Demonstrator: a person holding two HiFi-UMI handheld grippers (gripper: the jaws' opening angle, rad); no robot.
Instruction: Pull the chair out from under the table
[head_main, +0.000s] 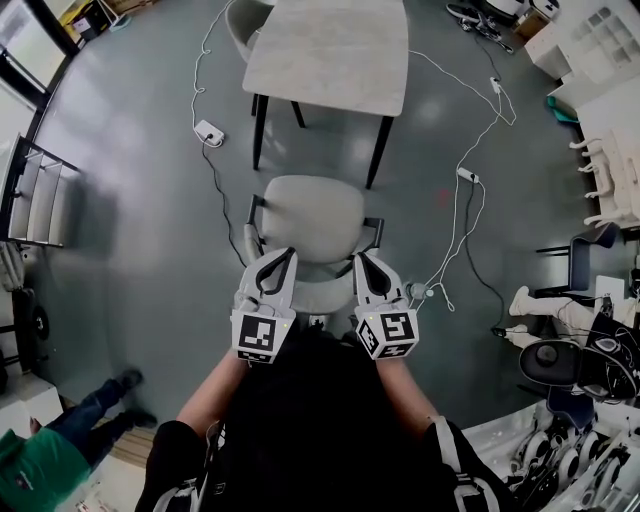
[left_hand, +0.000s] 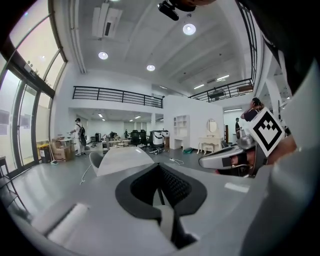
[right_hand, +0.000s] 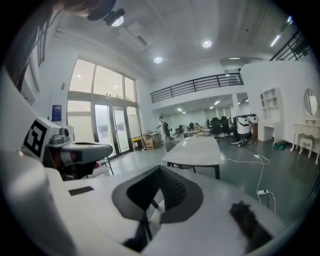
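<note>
Although the task speaks of pulling, the grey-cushioned chair with a black metal frame (head_main: 313, 215) stands wholly clear of the pale rectangular table (head_main: 330, 50). Bare glossy grey floor (head_main: 130, 200) shows between its seat and the table's near legs, so I judge the pull all but finished.

The left tool (head_main: 283, 262) and right tool (head_main: 365, 265) lie side by side over the chair's curved backrest (head_main: 320, 296), 1 near each end, both pointing toward the table. In each gripper view the 2 jaws meet at their tips, leaving only the rounded gap between the dark pads. Nothing is plainly pinched there. A pale strip low in the left gap may be the backrest underneath, but I cannot tell.

The main risk follows from that: with both tools closed and merely lying over the backrest, any further tug could slip off the rim. The chair would then stay put or rock. A harder, uneven pull on 1 end would swing it sideways.

A thin white cable (head_main: 455, 215) trails across the floor near the chair's right rear corner — a leg dragged further back could snag it. The person's body is just behind the tools, so there is little room left for the chair to travel.
</note>
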